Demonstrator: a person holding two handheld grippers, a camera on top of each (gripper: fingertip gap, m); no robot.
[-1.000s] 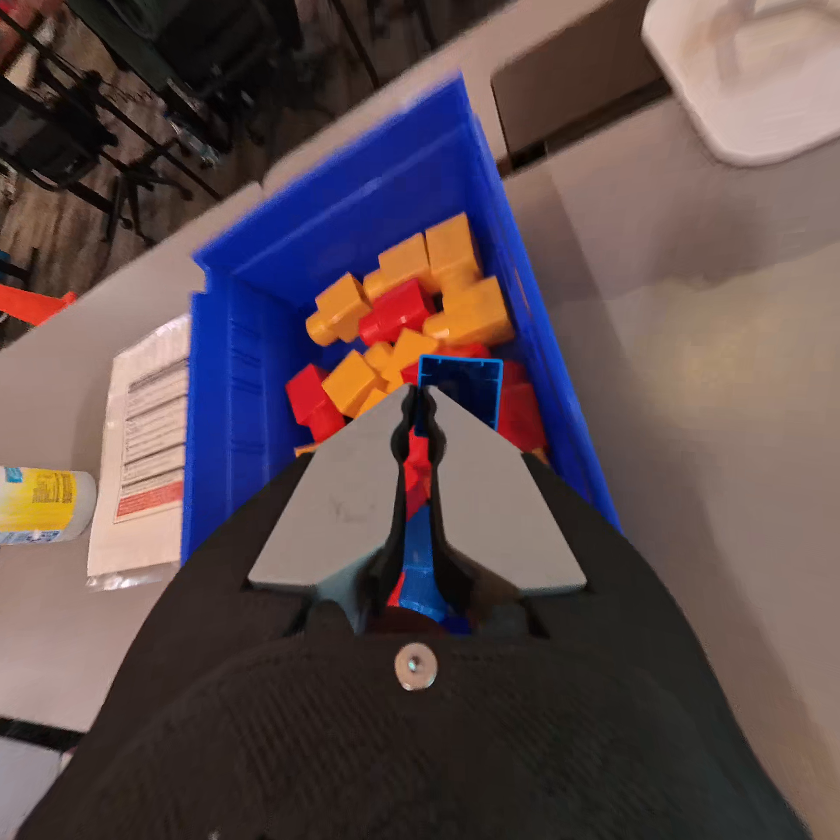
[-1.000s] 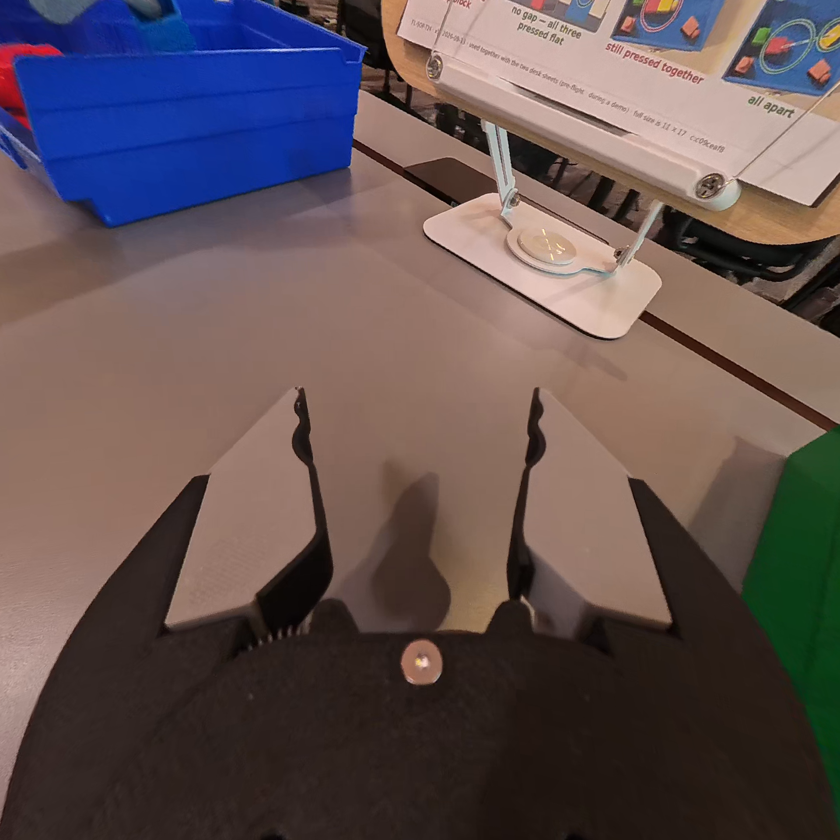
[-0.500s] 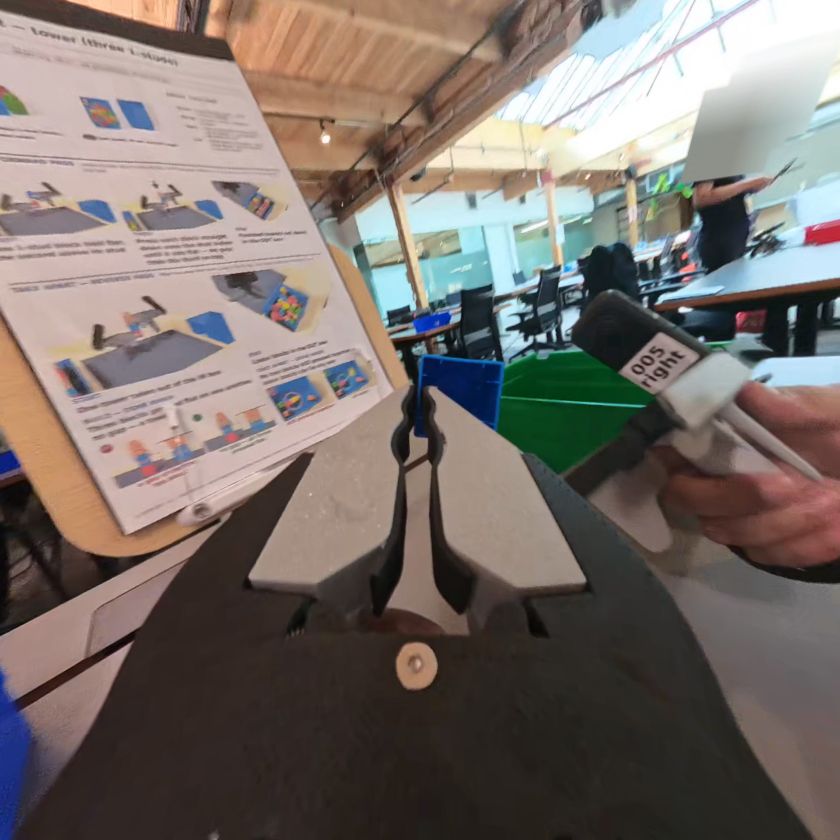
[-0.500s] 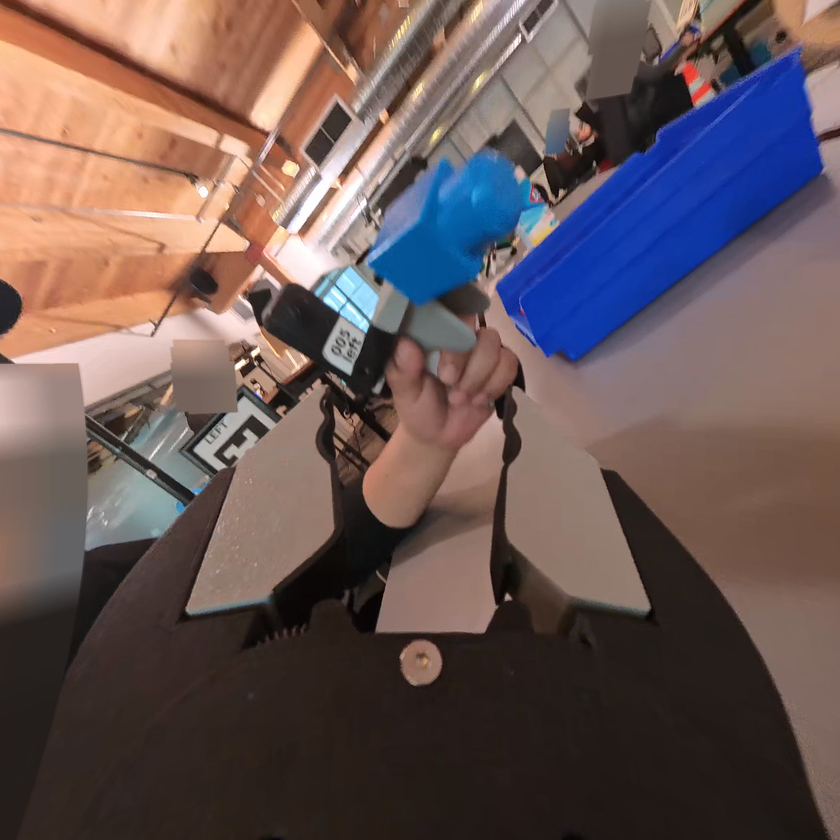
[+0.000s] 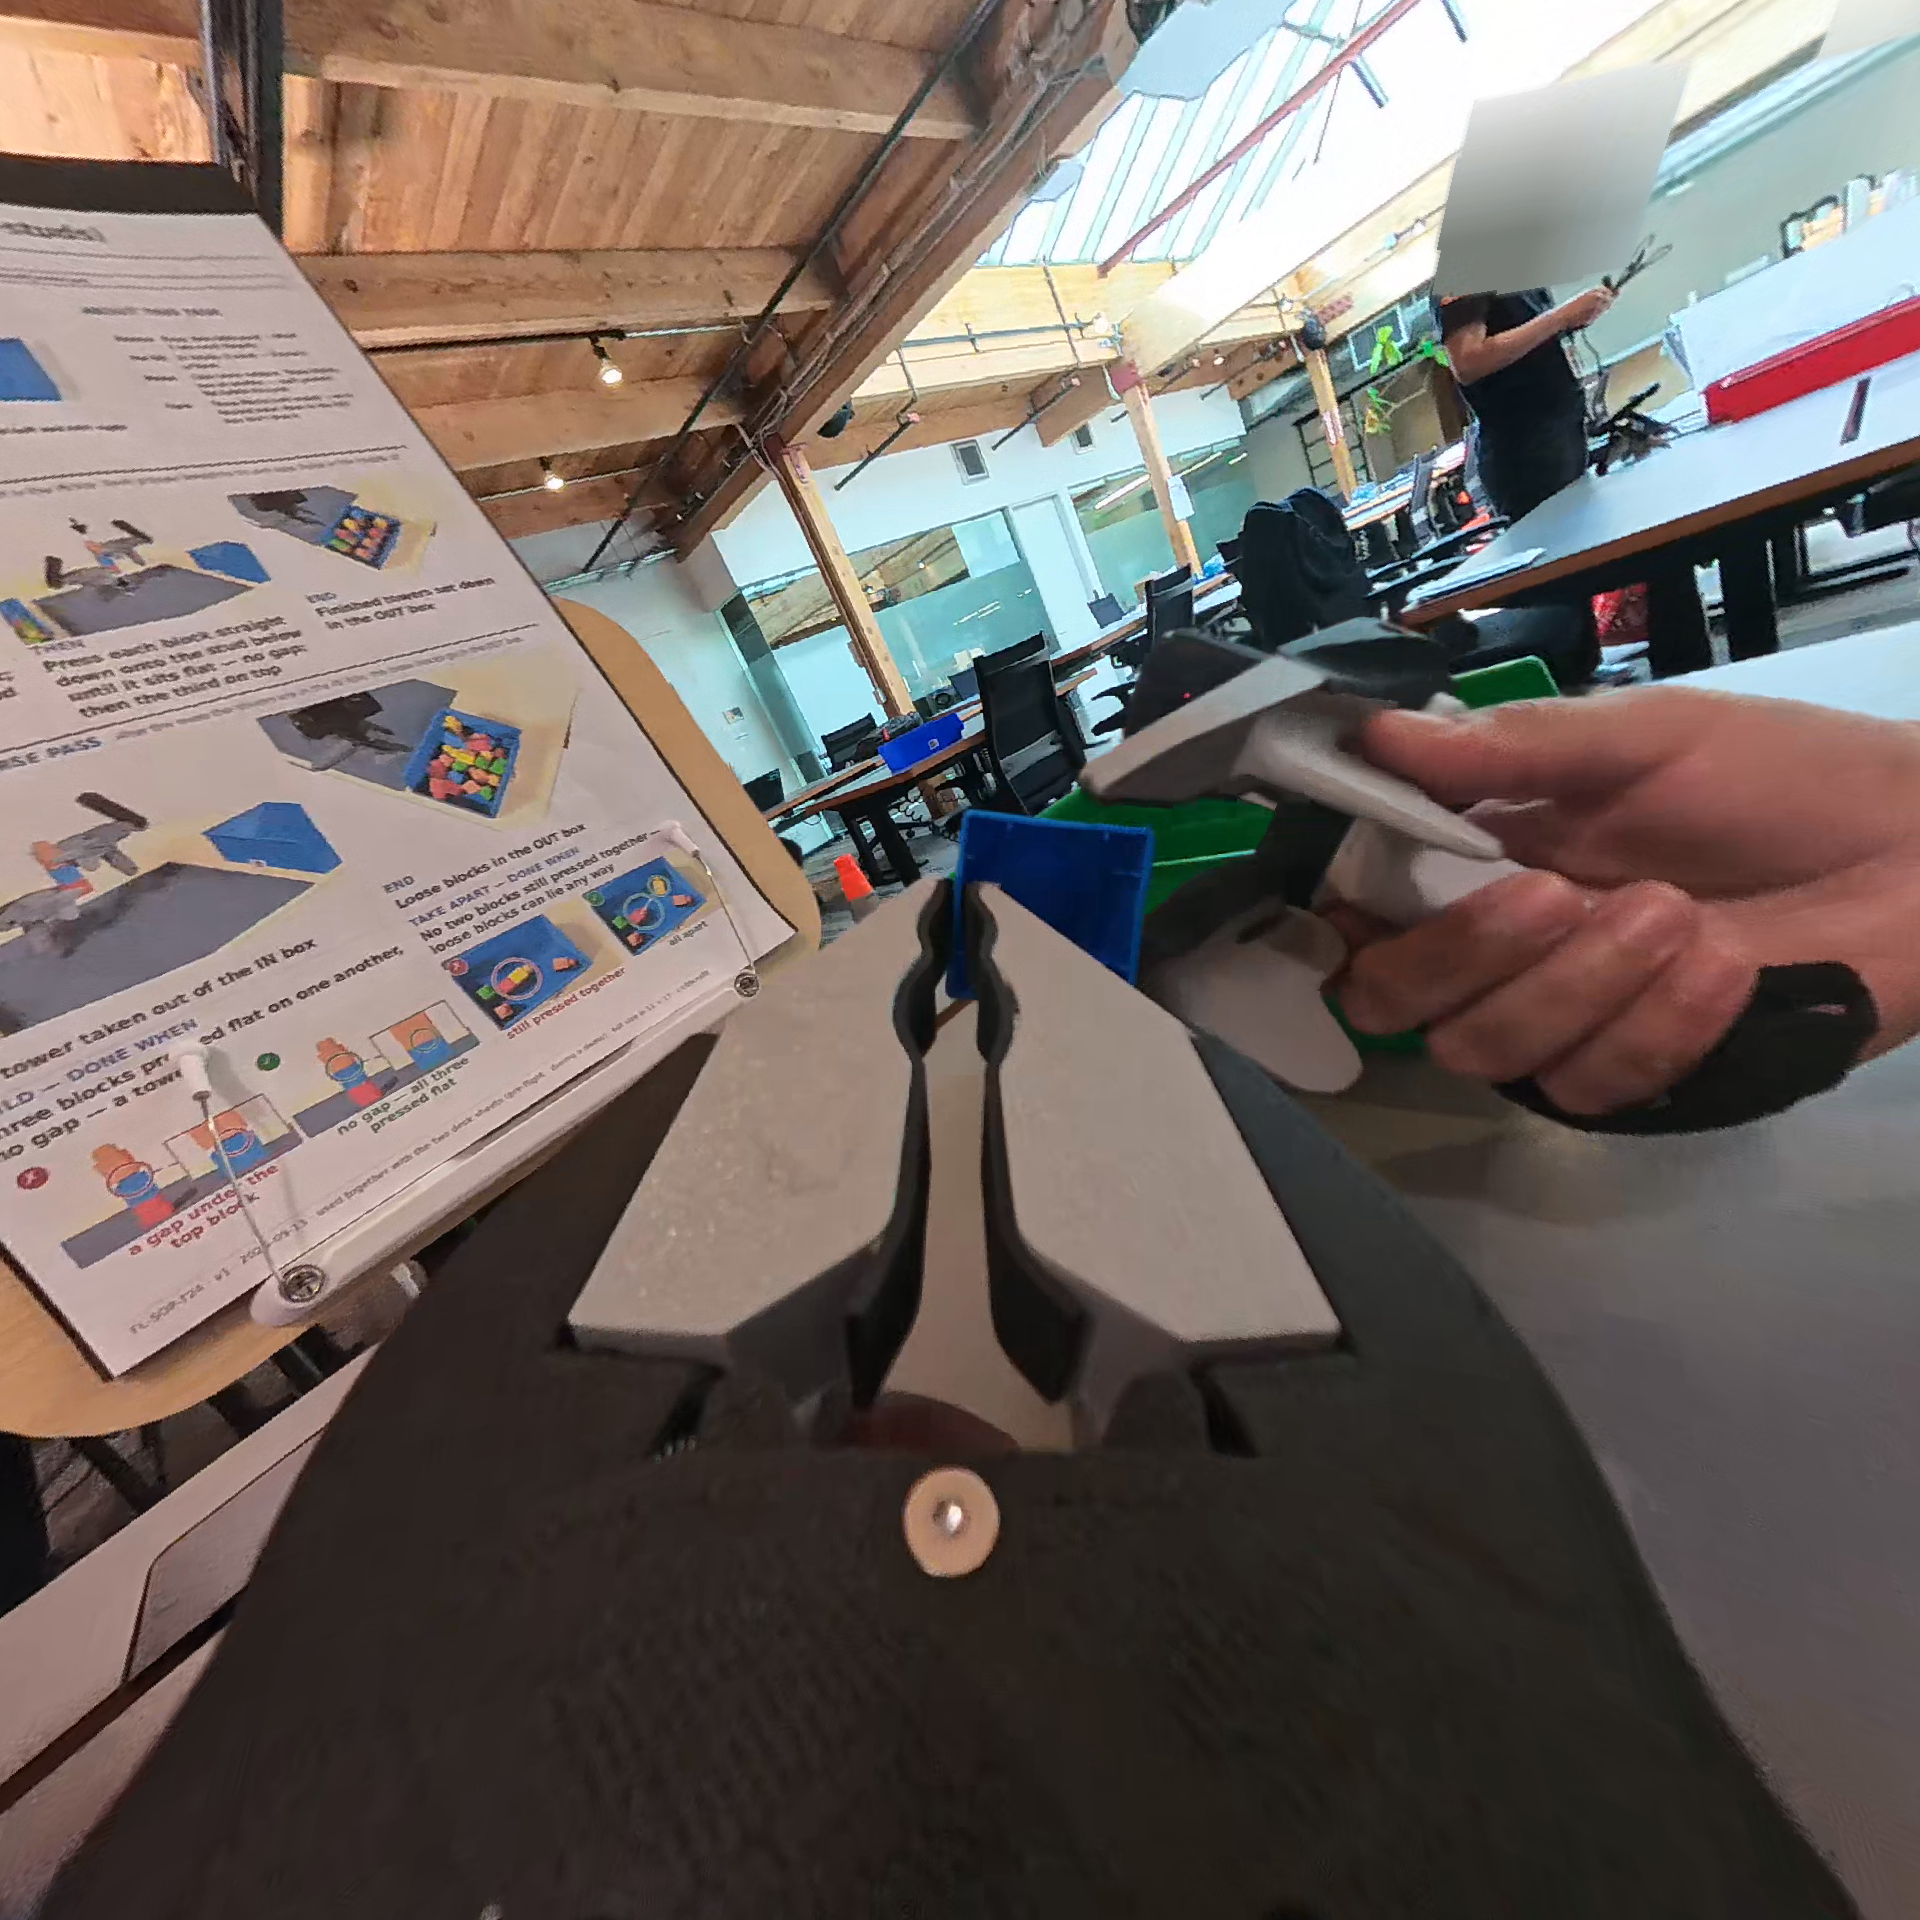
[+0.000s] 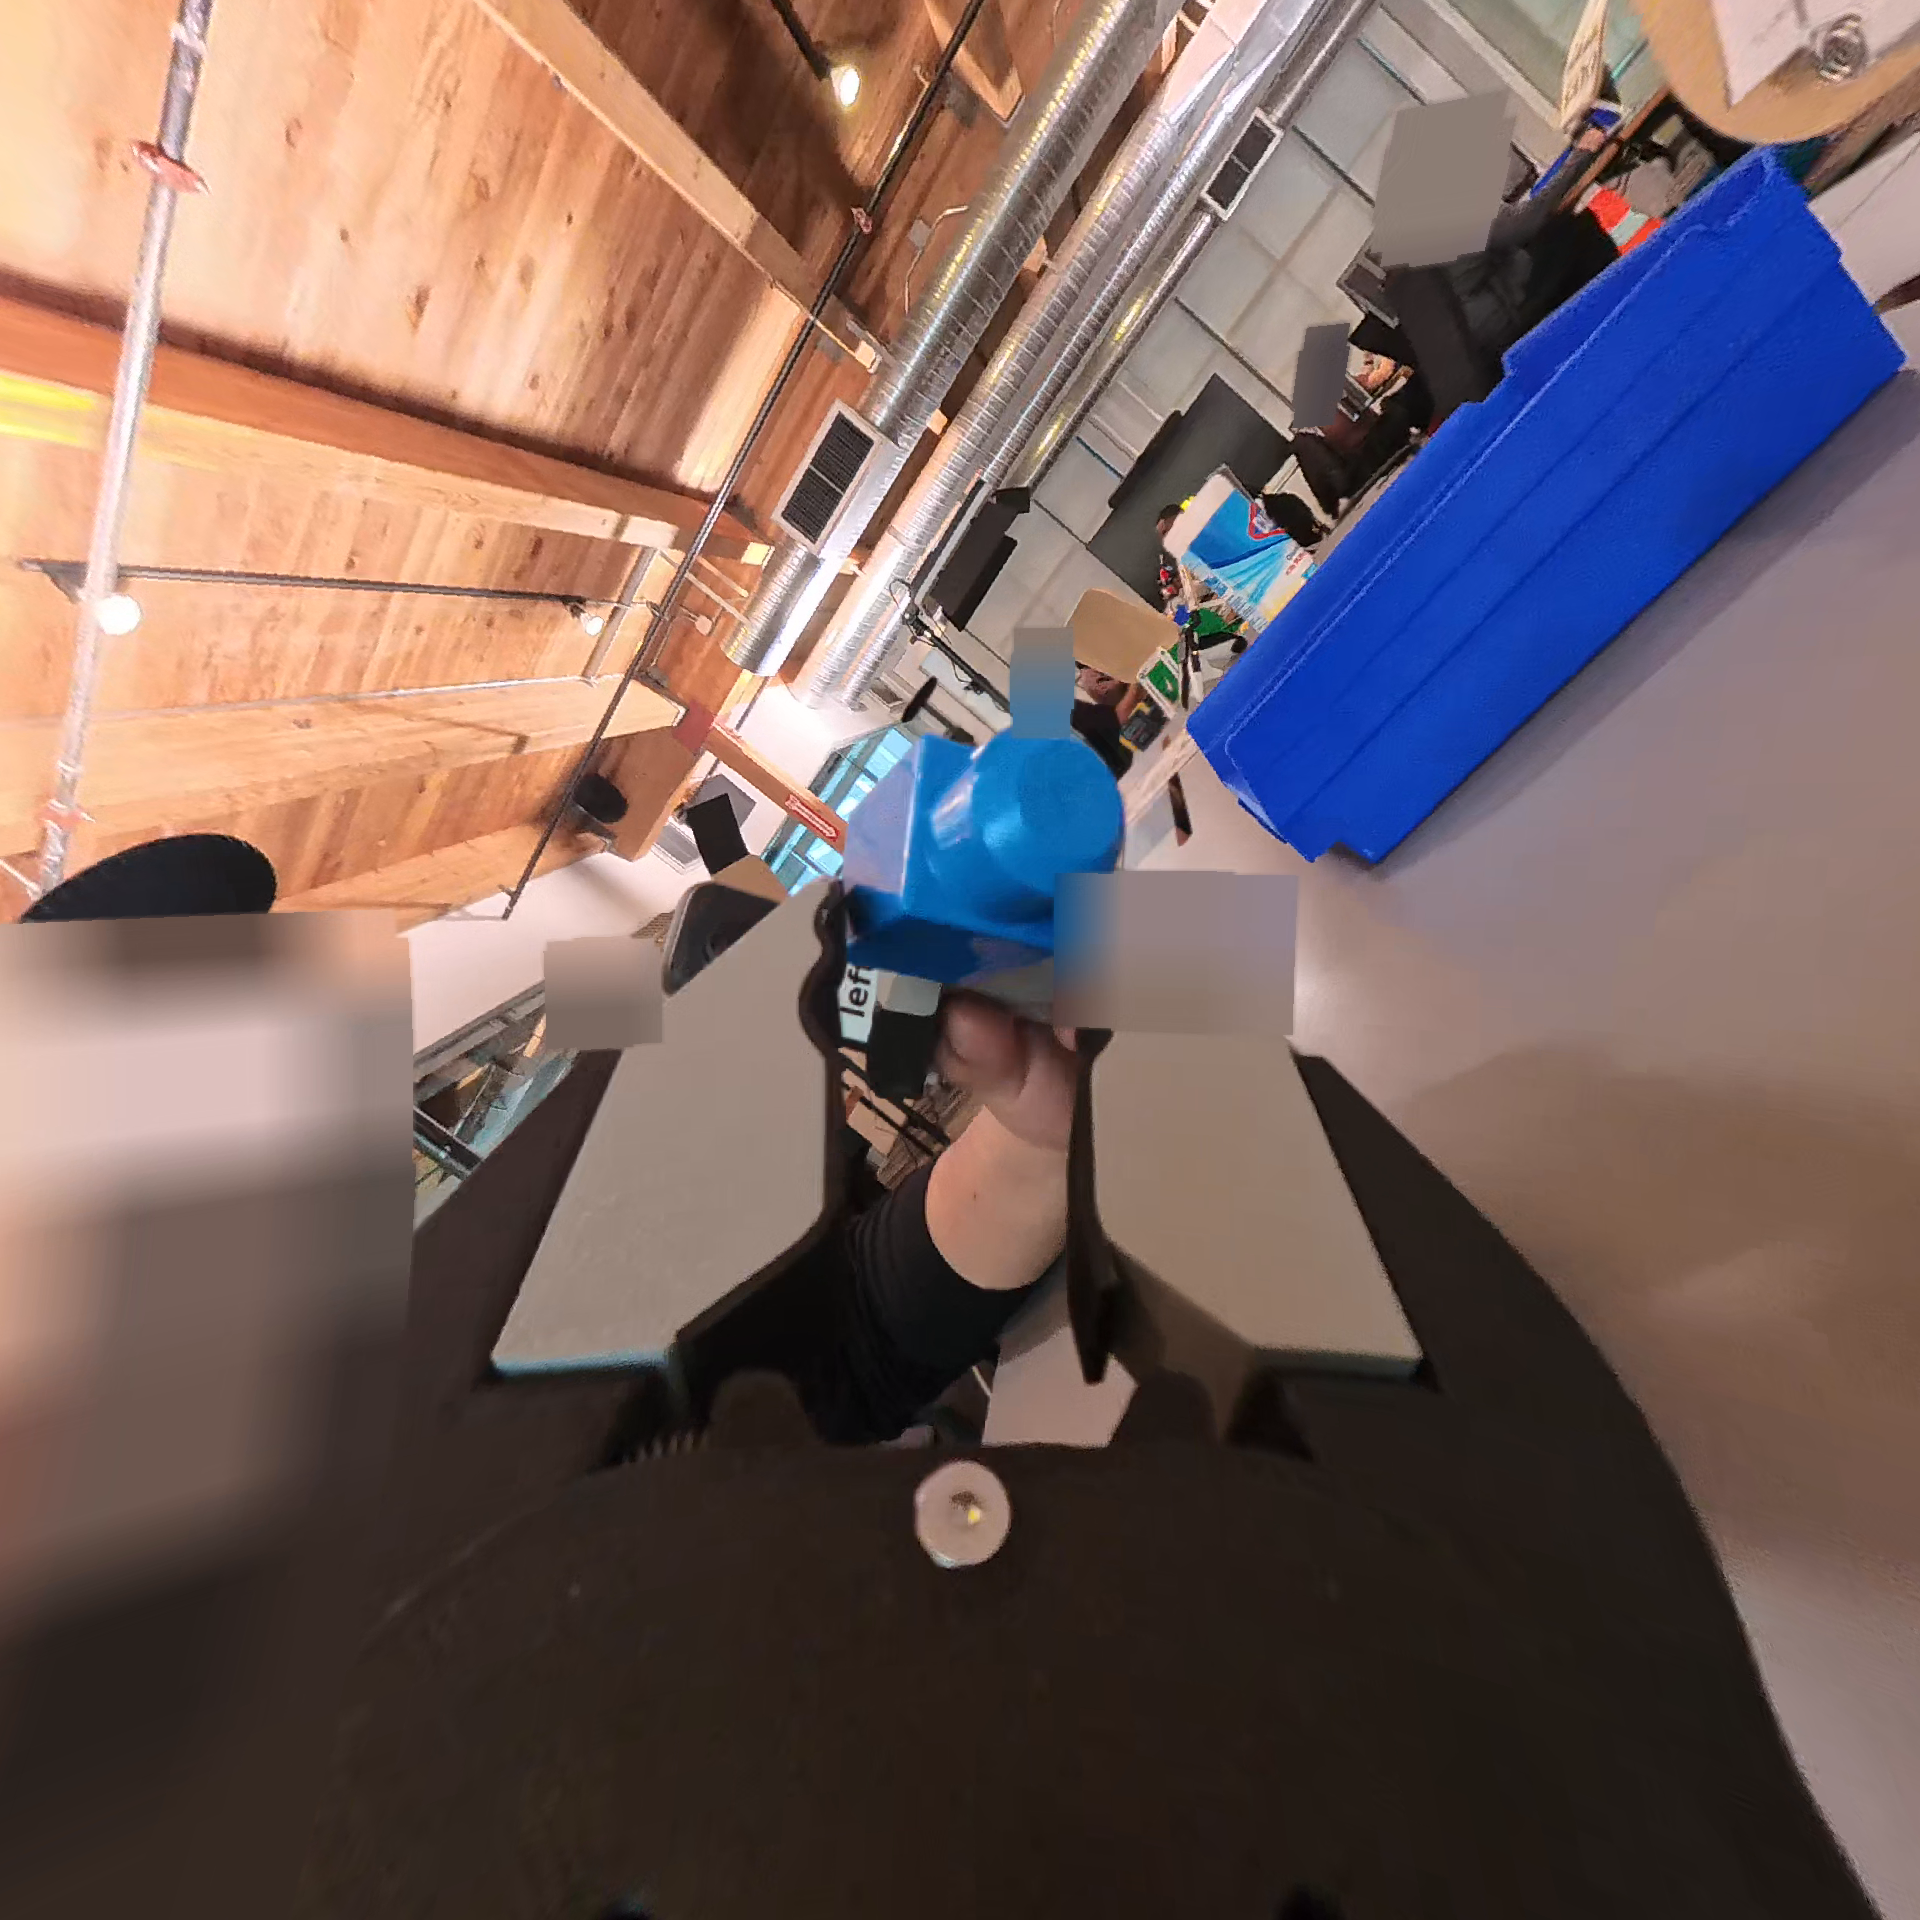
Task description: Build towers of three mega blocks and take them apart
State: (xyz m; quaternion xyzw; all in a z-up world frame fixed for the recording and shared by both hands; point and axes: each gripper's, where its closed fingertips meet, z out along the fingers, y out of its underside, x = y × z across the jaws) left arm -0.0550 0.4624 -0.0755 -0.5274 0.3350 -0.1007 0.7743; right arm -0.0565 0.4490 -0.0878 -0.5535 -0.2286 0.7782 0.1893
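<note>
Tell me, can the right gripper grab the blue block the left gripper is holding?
Probably yes. The right gripper is open, and the blue block sticks out of the left gripper with its stud end free right ahead.

Printed writing and colour diagrams cover a white instruction sheet (image 5: 312,727) clipped to a rounded wooden board, its lower lines sharp and its upper ones blurred. Elsewhere, a small white lettered label (image 6: 857,997) sits on a black tool handle, partly hidden.

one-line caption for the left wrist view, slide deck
Left gripper pinches a blue block's wall; the right gripper faces it, open.
</note>
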